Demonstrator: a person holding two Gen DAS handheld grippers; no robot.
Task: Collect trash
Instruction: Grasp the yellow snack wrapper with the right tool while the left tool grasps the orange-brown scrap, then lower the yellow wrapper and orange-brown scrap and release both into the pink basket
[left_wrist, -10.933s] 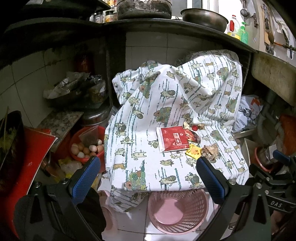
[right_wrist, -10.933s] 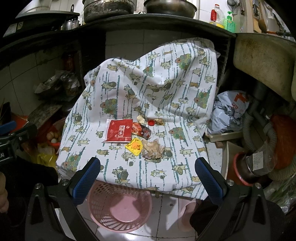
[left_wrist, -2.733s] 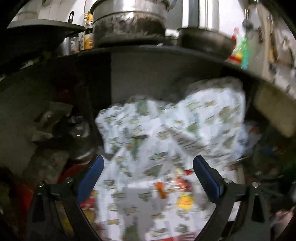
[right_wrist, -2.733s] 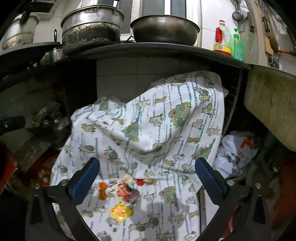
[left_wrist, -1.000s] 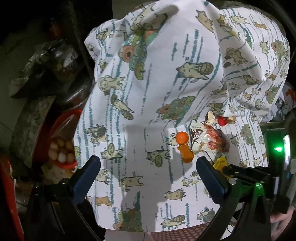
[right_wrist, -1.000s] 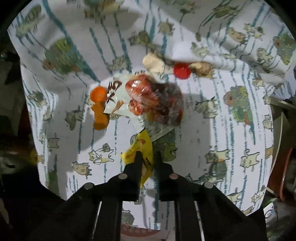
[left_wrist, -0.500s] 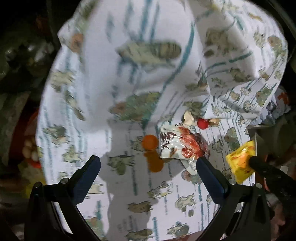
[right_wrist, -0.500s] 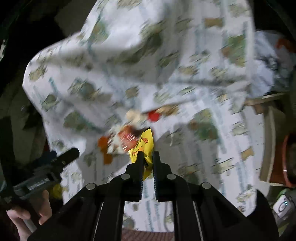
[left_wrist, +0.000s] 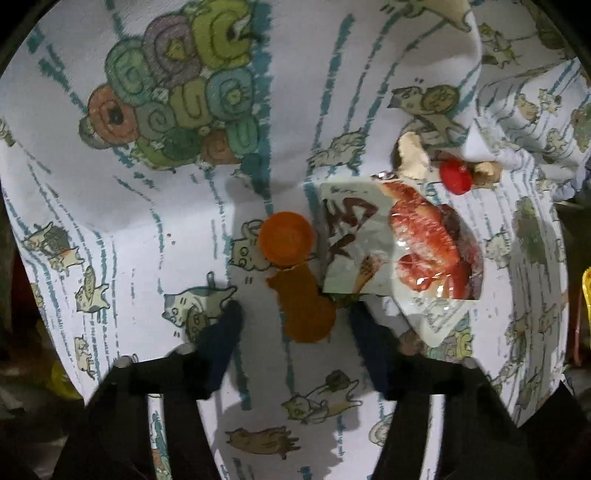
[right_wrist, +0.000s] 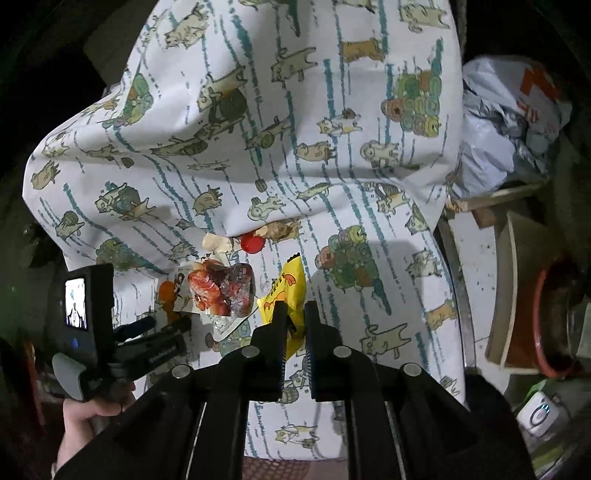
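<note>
The right gripper (right_wrist: 293, 314) was clamped on a yellow wrapper (right_wrist: 285, 291), its long axis running up and away from the fingers above the cat-print cloth (right_wrist: 258, 129). The left gripper (left_wrist: 293, 314) stood open, fingers either side of an orange peel (left_wrist: 304, 310) just beside an orange cap (left_wrist: 286, 236). A snack packet (left_wrist: 399, 243) lay to their right, a red cap (left_wrist: 456, 176) beyond. The wrapper's lower end was hidden between the fingers.

The left gripper (left_wrist: 293, 314) is low over the cloth, its two dark fingers (left_wrist: 221, 332) spread wide apart. The right gripper (right_wrist: 294, 314) is lifted clear, fingers pinched together on a yellow wrapper (right_wrist: 286, 291). A bare hand (right_wrist: 92, 410) grips the left tool's handle.
</note>
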